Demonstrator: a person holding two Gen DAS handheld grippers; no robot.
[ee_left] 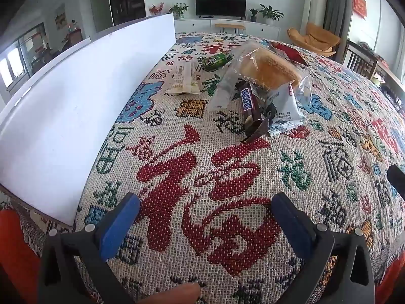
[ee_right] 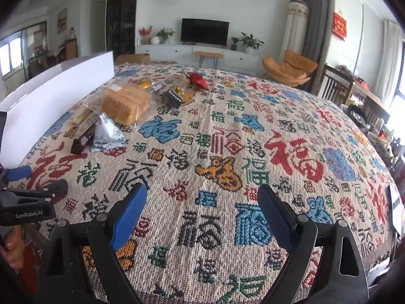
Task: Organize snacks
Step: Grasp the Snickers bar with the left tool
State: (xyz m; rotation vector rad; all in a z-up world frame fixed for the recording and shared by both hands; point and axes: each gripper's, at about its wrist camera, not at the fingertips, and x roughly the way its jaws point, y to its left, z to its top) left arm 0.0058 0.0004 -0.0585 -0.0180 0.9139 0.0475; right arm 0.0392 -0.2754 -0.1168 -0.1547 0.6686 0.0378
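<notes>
Hidden: the box (ee_left: 76, 116) shows only its white wall; its inside cannot be seen.
Snacks: piled just right of the box: green packet (ee_left: 217, 61), Snickers (ee_left: 249, 106) leaning under the bread (ee_left: 268, 69), white pouch (ee_left: 284, 109) beside it; red wrapper (ee_right: 198, 80) behind, partly hidden.
Left tool (ee_left: 205, 217): spread, holding nothing, near the box's front corner.
Right tool (ee_right: 202, 207): spread, holding nothing, well right of the box.
Bench: patterned cloth (ee_right: 227, 152).
Room: TV (ee_right: 205, 31) far behind the box.

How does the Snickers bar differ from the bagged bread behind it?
The Snickers bar is a slim, dark brown opaque wrapper; the bagged bread is bulky, golden, in clear plastic. The bar lies nearer the left gripper, its near end resting on the woven cloth; the bread sits farther back, partly over the bar. Both lie ungripped in one pile.
</notes>
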